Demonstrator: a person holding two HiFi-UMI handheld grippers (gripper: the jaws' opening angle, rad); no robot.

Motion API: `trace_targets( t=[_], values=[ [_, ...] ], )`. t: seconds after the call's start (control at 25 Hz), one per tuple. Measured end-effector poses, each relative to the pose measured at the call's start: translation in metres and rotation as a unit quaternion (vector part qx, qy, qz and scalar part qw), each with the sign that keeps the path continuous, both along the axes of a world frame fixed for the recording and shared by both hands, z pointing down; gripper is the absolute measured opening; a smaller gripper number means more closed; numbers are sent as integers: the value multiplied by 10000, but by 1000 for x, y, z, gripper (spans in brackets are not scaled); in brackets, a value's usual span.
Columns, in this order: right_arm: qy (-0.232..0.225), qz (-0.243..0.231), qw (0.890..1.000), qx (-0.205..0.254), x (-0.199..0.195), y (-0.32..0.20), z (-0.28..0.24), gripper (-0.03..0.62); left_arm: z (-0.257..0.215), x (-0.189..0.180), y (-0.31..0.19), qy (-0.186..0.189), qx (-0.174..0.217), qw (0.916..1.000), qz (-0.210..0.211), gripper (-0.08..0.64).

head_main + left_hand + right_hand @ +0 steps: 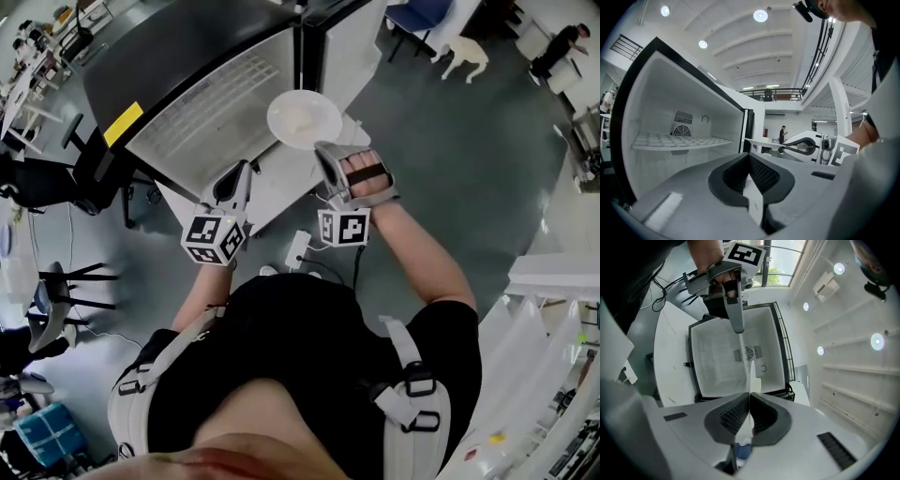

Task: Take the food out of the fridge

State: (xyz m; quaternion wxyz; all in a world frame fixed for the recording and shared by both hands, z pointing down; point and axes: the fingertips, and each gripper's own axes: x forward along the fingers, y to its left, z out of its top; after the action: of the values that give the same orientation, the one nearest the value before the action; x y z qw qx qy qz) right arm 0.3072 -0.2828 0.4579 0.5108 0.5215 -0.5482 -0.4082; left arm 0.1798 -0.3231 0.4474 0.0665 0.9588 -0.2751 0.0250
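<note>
In the head view a round white plate (304,119) with something pale at its middle hangs in front of the open fridge (202,103). My right gripper (323,150) is shut on its near rim. The right gripper view shows the plate edge-on (751,373) as a thin white line between the pads of the right gripper (750,397). My left gripper (246,171) hovers beside it to the left, jaws together and holding nothing. The left gripper view looks into the white fridge interior (656,122), where the shelf (679,142) lies bare, and the plate (764,140) is at the right.
The black fridge stands on a white table (281,192). A power strip (298,248) and cables lie on the grey floor below. Dark chairs (56,291) stand at the left, and a pale dog-shaped figure (466,58) stands far off at the upper right.
</note>
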Motion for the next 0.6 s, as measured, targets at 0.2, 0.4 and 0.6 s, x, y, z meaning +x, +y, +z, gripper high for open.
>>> trace_targets(
  t=[0.2, 0.4, 0.6],
  values=[
    [-118, 91, 9999, 7, 7, 12, -2, 15, -2, 12, -1, 11, 31, 9999, 121, 3],
    [-189, 137, 9997, 20, 12, 16, -3, 15, -1, 16, 1, -37, 26, 9999, 164, 3],
    [-247, 78, 9997, 31, 7, 16, -2, 15, 3, 14, -1, -93, 4, 9998, 156, 3]
  ],
)
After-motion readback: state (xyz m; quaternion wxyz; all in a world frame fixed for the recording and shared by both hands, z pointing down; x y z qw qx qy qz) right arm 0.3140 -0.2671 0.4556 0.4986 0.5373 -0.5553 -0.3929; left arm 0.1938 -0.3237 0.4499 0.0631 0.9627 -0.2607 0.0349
